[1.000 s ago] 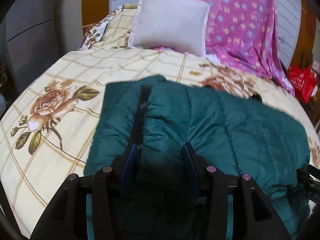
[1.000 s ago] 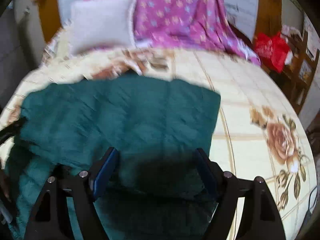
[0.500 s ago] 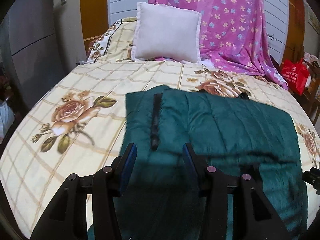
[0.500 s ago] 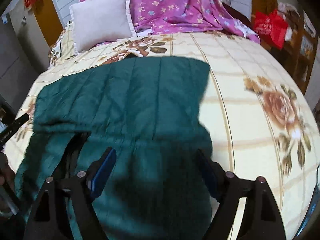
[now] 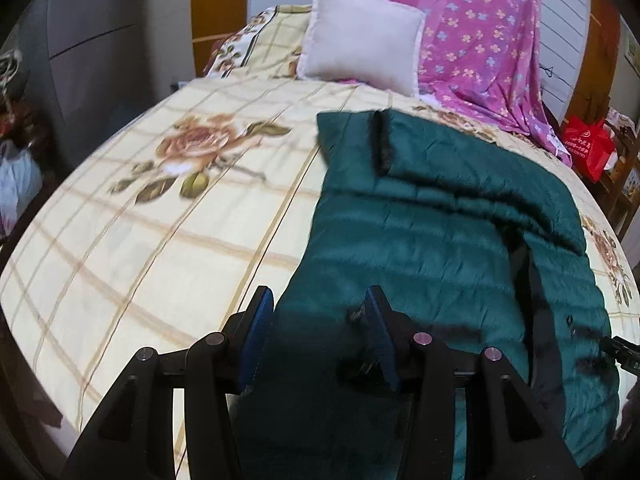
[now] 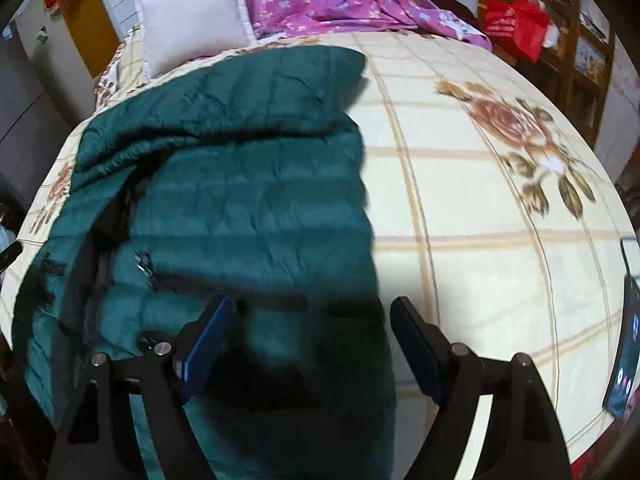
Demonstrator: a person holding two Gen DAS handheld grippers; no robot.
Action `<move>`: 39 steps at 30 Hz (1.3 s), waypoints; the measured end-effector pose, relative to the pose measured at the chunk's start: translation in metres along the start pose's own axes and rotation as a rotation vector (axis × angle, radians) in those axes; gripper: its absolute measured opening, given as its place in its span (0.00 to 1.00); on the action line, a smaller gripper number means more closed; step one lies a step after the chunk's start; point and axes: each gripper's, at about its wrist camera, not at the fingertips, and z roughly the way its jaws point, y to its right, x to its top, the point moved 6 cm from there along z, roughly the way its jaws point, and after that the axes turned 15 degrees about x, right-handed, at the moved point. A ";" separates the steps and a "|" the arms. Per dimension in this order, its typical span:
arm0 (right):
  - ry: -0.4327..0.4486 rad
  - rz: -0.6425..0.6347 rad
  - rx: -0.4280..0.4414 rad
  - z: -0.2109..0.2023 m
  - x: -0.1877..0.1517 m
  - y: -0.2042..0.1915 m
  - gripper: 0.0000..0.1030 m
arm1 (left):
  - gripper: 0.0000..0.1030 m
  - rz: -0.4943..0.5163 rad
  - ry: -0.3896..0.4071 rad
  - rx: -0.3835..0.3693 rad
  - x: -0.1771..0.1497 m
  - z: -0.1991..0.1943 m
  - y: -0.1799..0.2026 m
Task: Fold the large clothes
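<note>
Bedsheet [image 5: 160, 240] with a rose print lies bare at the left; the left gripper [image 5: 316, 320] hangs over the near end of the green quilted jacket [image 5: 420, 240], jaws partly apart, gripping nothing. The jacket lies mid-bed, far end folded over. The right gripper [image 6: 312, 332] hovers above its right edge, jaws wide, empty.

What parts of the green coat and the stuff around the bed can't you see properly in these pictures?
- Green puffer coat: its near end is hidden behind the left gripper and cut off by the left wrist view's bottom edge.
- Phone: cut off by the right wrist view's right edge; screen too small to read.
- Red bag: its print is too small in the left wrist view.
</note>
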 end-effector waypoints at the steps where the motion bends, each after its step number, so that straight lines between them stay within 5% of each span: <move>1: -0.008 0.016 0.015 0.003 -0.004 0.002 0.82 | 0.29 -0.001 -0.006 0.003 -0.005 0.000 -0.002; 22: -0.037 0.021 0.113 -0.012 -0.047 -0.002 0.83 | 0.29 0.013 -0.067 0.001 -0.046 0.000 -0.014; 27: -0.015 -0.026 0.106 -0.017 -0.053 -0.011 0.76 | 0.29 0.017 -0.074 -0.007 -0.049 -0.003 -0.017; 39: -0.063 0.023 0.180 -0.030 -0.070 -0.004 0.76 | 0.29 -0.091 -0.175 -0.130 -0.058 -0.004 -0.059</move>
